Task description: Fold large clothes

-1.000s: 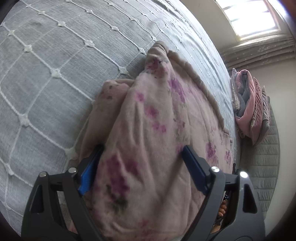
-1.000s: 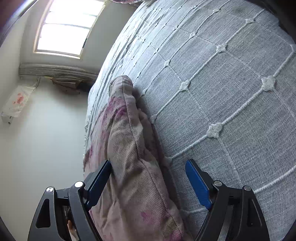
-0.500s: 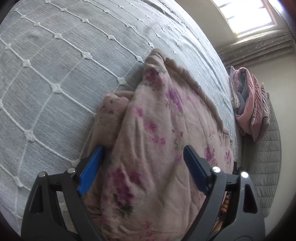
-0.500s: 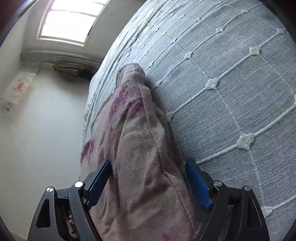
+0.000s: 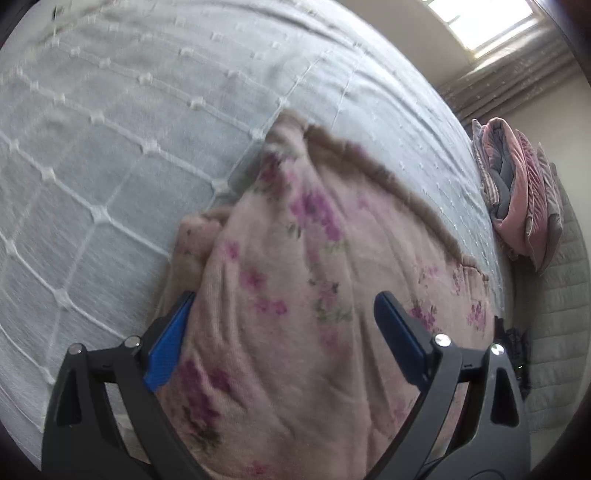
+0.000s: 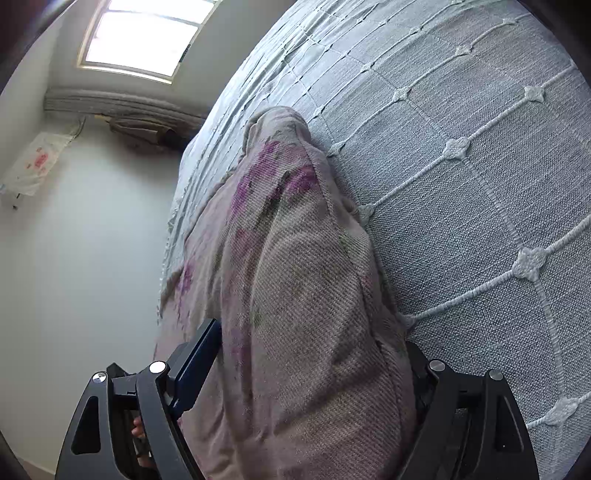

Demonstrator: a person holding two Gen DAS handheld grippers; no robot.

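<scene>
Grey bedspread (image 5: 110, 155) with a white knotted diamond grid, filling most of both wrist views, smooth and flat. Bright window (image 5: 484, 22) at one o'clock in the left view, at eleven in the right.

Pink floral garment (image 5: 314, 280), thick and soft, lying on the bedspread from centre down to six o'clock in the left view; brown trimmed edge running from twelve toward three o'clock; a rounded lump of doubled cloth at nine o'clock of the pile. Same garment bunched into a tall ridge at centre of the right view.

Stack of folded pink and grey bedding (image 5: 517, 206) at three o'clock in the left view, well apart from the garment.

Left gripper (image 5: 284, 325) low in frame, jaws opening, garment between them; left pad against the fold, right pad standing clear above the cloth. No grip there. Right gripper (image 6: 310, 354) spread wide around the bunched ridge; left pad beside the cloth, right pad hidden behind it, so contact impossible to confirm — probably straddling rather than pinching.

Likely trouble: thick cloth springing back once released, undoing the fold; a pad snagging the knit while pulling away and dragging the layers askew; the lump at nine o'clock left uneven, spoiling the next fold.
</scene>
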